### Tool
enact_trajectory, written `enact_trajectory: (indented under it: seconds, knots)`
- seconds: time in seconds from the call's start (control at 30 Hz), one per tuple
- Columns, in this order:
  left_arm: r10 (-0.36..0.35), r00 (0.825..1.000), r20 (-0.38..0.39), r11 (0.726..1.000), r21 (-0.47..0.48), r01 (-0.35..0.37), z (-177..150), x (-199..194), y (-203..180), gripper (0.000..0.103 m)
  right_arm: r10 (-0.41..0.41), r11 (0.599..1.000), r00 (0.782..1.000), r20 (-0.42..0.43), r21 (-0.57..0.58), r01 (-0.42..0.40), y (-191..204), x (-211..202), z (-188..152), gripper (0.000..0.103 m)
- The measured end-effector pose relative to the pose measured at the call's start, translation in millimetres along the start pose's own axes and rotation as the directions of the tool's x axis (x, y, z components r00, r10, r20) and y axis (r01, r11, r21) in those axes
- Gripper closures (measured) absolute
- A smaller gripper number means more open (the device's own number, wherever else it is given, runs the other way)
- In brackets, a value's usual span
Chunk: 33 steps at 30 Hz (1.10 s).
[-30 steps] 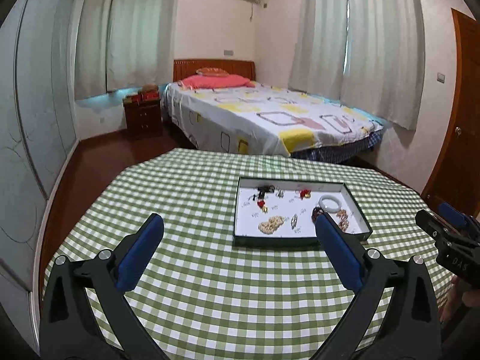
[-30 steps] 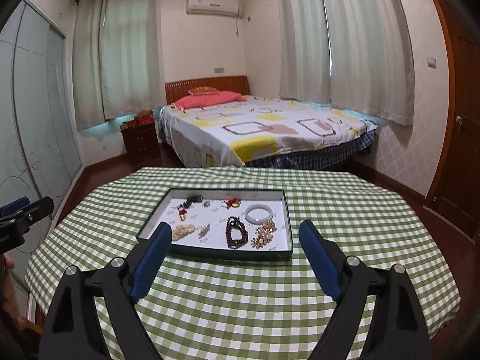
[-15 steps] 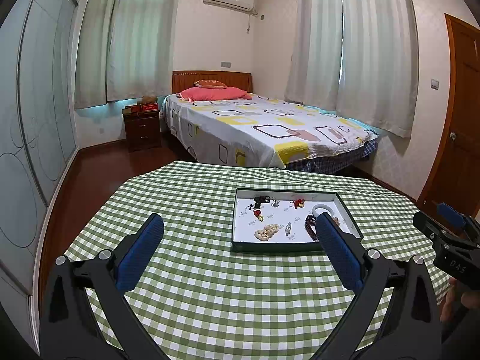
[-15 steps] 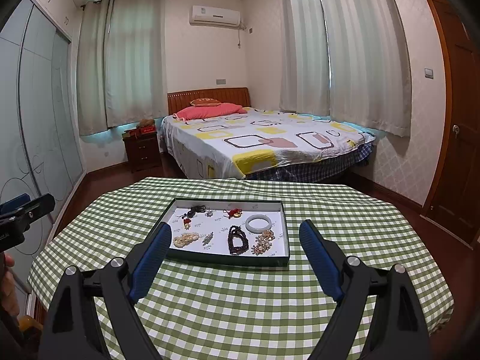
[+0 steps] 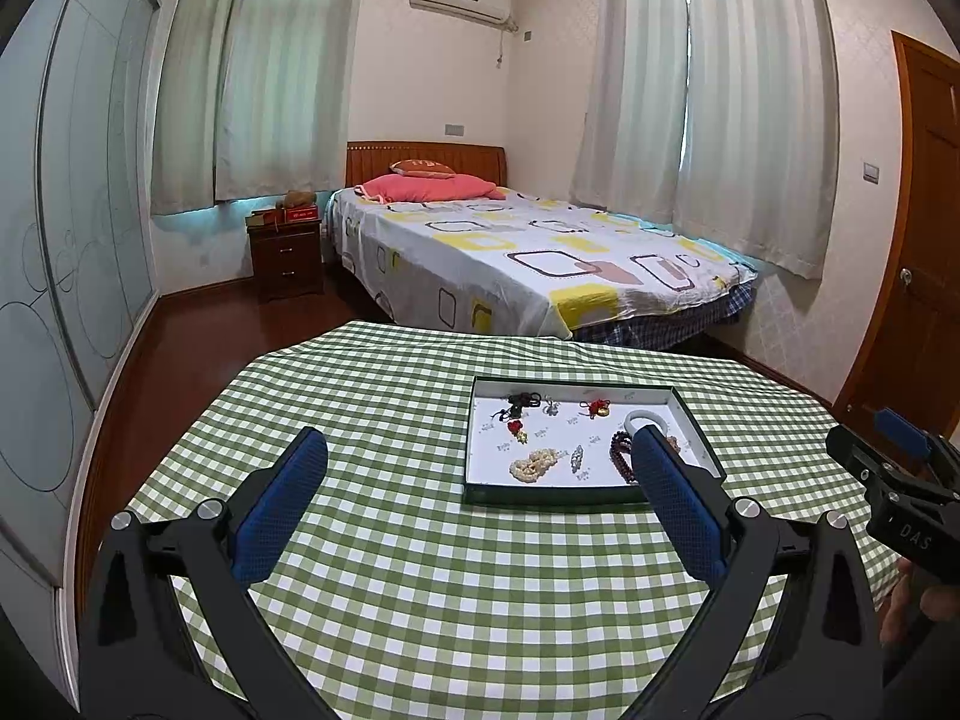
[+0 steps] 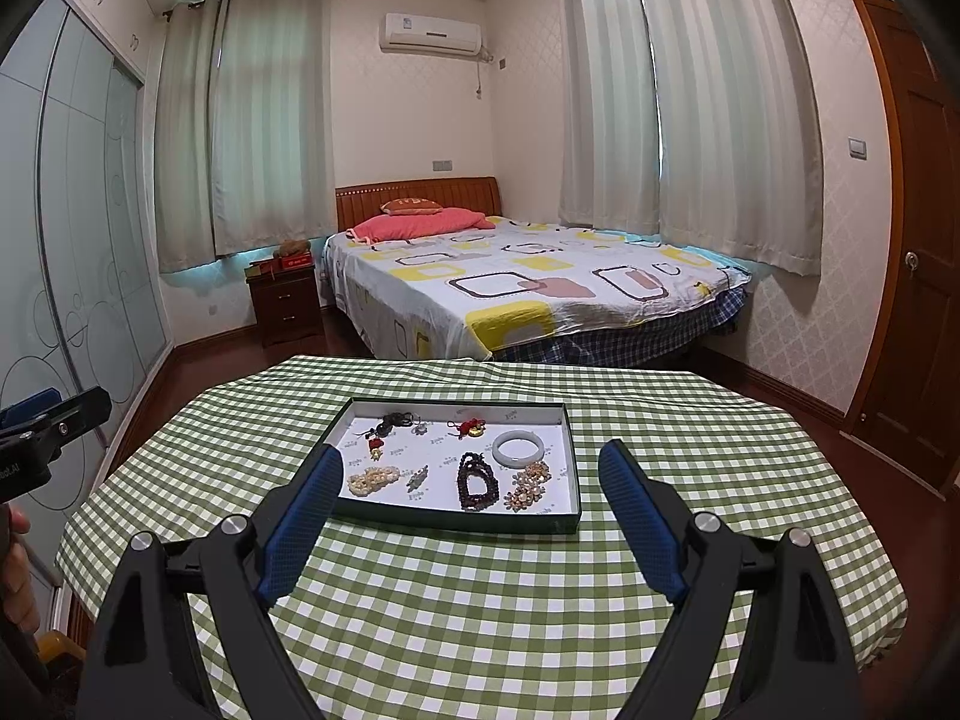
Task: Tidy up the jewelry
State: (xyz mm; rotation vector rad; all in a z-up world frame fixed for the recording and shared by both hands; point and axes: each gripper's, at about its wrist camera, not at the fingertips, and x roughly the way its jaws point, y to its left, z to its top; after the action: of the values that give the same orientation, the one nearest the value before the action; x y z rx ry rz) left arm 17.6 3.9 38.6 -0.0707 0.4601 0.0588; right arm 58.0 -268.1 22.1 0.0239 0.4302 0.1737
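- Worktop (image 6: 480, 630) under green-and-white check cloth carries everything I work with; a bed (image 6: 528, 294) stands beyond its far edge.
- Tray (image 6: 456, 521), dark green rim with a white floor, lies flat with its long axis running across my view, left to right; its short sides point away toward the bed. In the left wrist view the tray (image 5: 540, 492) sits ahead and to the right.
- My right claw (image 6: 465, 531) is spread wide and holds nothing; the tray's near rim lies between its two blue pads, the left pad overlapping the tray's near left corner in the picture.
- My left claw (image 5: 480, 513) is also spread wide and empty; its right pad covers part of the tray's right half.
- Dark bead strand (image 6: 475, 483) lies bunched near the tray's middle, its length running near to far.
- Pale bangle (image 6: 518, 449), a smooth whitish ring, lies flat just behind and to the right of the beads.
- Cream bead cluster (image 6: 373, 479) rests at the near left, just beside my right claw's left pad.
- Golden floral pieces (image 6: 528, 486) sit near the right wall.
- Red-tasselled charm (image 6: 468, 429) and a dark corded charm (image 6: 393, 420) lie along the far side.
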Motion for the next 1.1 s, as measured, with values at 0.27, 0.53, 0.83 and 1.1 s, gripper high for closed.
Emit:
enact_trajectory:
  seconds: [0.27, 0.53, 0.83, 1.1]
  knots:
    - [-0.001, 1.0, -0.005, 1.0, 0.0, 0.001, -0.1, 0.4, -0.5, 0.004, 0.003, 1.0, 1.0, -0.003, -0.002, -0.003, 2.0, 0.2, 0.5, 0.019]
    - [0.001, 1.0, -0.005, 1.0, -0.001, -0.001, -1.0, 0.9, -0.4, 0.004, 0.003, 1.0, 1.0, -0.002, -0.003, -0.003, 2.6, -0.3, 1.4, 0.019]
    - [0.002, 1.0, -0.003, 1.0, 0.0, -0.002, -1.5, 1.4, -0.7, 0.005, 0.004, 1.0, 1.0, -0.001, -0.003, -0.004, 2.6, -0.4, 1.1, 0.019]
    - [0.001, 1.0, -0.006, 1.0, 0.0, -0.001, -2.0, 1.5, -1.5, 0.004, 0.004, 1.0, 1.0, -0.004, -0.003, -0.004, 3.0, -0.2, 0.8, 0.019]
